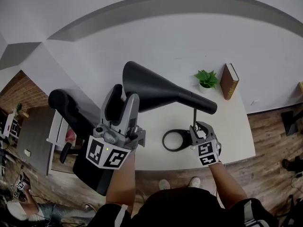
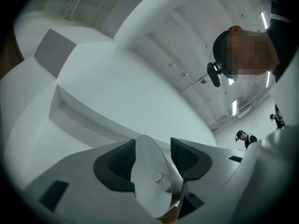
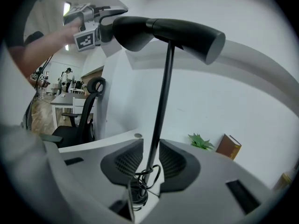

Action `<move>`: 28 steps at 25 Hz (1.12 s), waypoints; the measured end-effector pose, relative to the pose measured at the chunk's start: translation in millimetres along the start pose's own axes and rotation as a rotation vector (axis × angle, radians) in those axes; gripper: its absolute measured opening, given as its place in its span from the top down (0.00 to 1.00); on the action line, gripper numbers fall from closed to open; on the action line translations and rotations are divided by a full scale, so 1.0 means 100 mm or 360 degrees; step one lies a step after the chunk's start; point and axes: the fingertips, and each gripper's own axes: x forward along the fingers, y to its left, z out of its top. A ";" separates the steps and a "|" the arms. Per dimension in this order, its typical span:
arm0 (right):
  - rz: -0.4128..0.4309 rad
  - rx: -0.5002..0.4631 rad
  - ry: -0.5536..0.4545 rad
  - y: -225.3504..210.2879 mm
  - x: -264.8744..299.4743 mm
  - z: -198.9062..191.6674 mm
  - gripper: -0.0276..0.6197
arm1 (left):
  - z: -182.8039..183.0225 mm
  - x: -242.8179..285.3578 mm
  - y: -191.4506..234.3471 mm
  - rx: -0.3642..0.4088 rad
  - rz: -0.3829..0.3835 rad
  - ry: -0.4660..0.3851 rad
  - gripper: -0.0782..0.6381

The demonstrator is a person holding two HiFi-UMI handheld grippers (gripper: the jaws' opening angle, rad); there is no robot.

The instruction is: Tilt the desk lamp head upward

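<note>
The black desk lamp stands on the white desk (image 1: 236, 136), its cone head (image 1: 161, 91) tilted with the wide mouth up and to the left. My left gripper (image 1: 125, 92) is raised at that mouth. In the left gripper view the shade's rim (image 2: 149, 181) lies between the jaws of the left gripper (image 2: 153, 153), which are open, with a gap at the right pad. My right gripper (image 1: 199, 126) is low at the thin stem (image 1: 195, 117), just above the ring base (image 1: 174, 140). The stem (image 3: 163, 101) runs between the pads of the open right gripper (image 3: 152, 157) with a little room beside it.
A small potted plant (image 1: 207, 78) and a brown book (image 1: 229, 81) stand at the desk's far right by the wall. A black office chair (image 1: 75, 126) is left of the desk. A coiled cord (image 3: 140, 183) lies at the foot of the stem.
</note>
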 end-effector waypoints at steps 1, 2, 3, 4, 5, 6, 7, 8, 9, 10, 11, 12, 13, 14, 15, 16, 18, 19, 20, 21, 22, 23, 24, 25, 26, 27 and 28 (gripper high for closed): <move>-0.0001 0.0022 -0.0020 0.01 -0.04 0.03 0.81 | 0.00 -0.06 0.02 0.0004 0.0013 -0.0009 0.59; -0.0001 0.0050 -0.0040 0.02 -0.08 0.05 0.80 | 0.00 -0.13 0.05 0.0007 0.0028 -0.0011 0.59; -0.0002 0.0074 -0.0059 0.04 -0.12 0.08 0.80 | -0.02 -0.21 0.08 0.0005 0.0044 -0.0005 0.59; -0.0002 0.0087 -0.0078 0.05 -0.16 0.11 0.80 | -0.05 -0.29 0.11 0.0002 0.0063 0.0012 0.59; -0.0004 0.0091 -0.0098 0.05 -0.19 0.15 0.80 | -0.10 -0.37 0.15 0.0006 0.0088 0.0038 0.59; -0.0006 0.0093 -0.0118 0.05 -0.23 0.20 0.80 | -0.15 -0.45 0.20 0.0017 0.0118 0.0074 0.59; -0.0009 0.0099 -0.0139 0.04 -0.26 0.24 0.80 | -0.22 -0.53 0.24 0.0034 0.0149 0.0117 0.59; -0.0012 0.0111 -0.0160 0.01 -0.30 0.28 0.80 | -0.30 -0.60 0.27 0.0052 0.0173 0.0165 0.59; -0.0016 0.0126 -0.0182 -0.01 -0.33 0.33 0.80 | -0.40 -0.67 0.30 0.0070 0.0187 0.0222 0.60; -0.0018 0.0143 -0.0202 -0.03 -0.38 0.37 0.80 | -0.51 -0.73 0.31 0.0091 0.0192 0.0290 0.61; -0.0019 0.0160 -0.0220 -0.03 -0.42 0.42 0.80 | -0.62 -0.79 0.32 0.0116 0.0190 0.0365 0.64; -0.0019 0.0172 -0.0235 -0.04 -0.46 0.46 0.81 | -0.73 -0.85 0.33 0.0140 0.0191 0.0438 0.65; -0.0017 0.0179 -0.0249 -0.04 -0.49 0.50 0.81 | -0.84 -0.91 0.34 0.0158 0.0197 0.0502 0.66; -0.0014 0.0181 -0.0262 -0.04 -0.51 0.53 0.82 | -0.93 -0.96 0.35 0.0170 0.0208 0.0559 0.69; -0.0012 0.0184 -0.0274 -0.05 -0.53 0.56 0.83 | -1.03 -1.00 0.35 0.0181 0.0222 0.0614 0.71; -0.0010 0.0189 -0.0283 -0.04 -0.54 0.58 0.84 | -1.12 -1.04 0.36 0.0192 0.0238 0.0669 0.73; 0.0006 0.0204 -0.0286 -0.03 -0.56 0.60 0.91 | -1.28 -1.10 0.35 0.0207 0.0272 0.0769 0.79; 0.0022 0.0208 -0.0278 -0.01 -0.56 0.60 0.95 | -1.35 -1.11 0.33 0.0208 0.0289 0.0807 0.81; 0.0039 0.0205 -0.0265 0.01 -0.57 0.60 0.95 | -1.42 -1.13 0.31 0.0203 0.0301 0.0838 0.84; 0.0050 0.0195 -0.0250 0.03 -0.58 0.59 0.96 | -1.48 -1.15 0.28 0.0194 0.0303 0.0866 0.86; 0.0055 0.0183 -0.0240 0.05 -0.58 0.59 0.96 | -1.55 -1.17 0.24 0.0180 0.0294 0.0894 0.88; 0.0052 0.0173 -0.0235 0.06 -0.58 0.58 0.96 | -1.63 -1.20 0.20 0.0160 0.0280 0.0921 0.88; 0.0045 0.0167 -0.0235 0.07 -0.59 0.58 0.96 | -1.70 -1.21 0.17 0.0136 0.0267 0.0942 0.88; 0.0036 0.0163 -0.0237 0.06 -0.59 0.58 0.96 | -1.75 -1.22 0.14 0.0113 0.0257 0.0955 0.88; 0.0027 0.0161 -0.0240 0.06 -0.60 0.58 0.96 | -1.80 -1.23 0.12 0.0095 0.0248 0.0962 0.88; 0.0018 0.0161 -0.0241 0.05 -0.60 0.58 0.96 | -1.84 -1.24 0.09 0.0083 0.0239 0.0967 0.88; 0.0011 0.0164 -0.0240 0.04 -0.61 0.57 0.96 | -1.87 -1.24 0.07 0.0077 0.0227 0.0973 0.88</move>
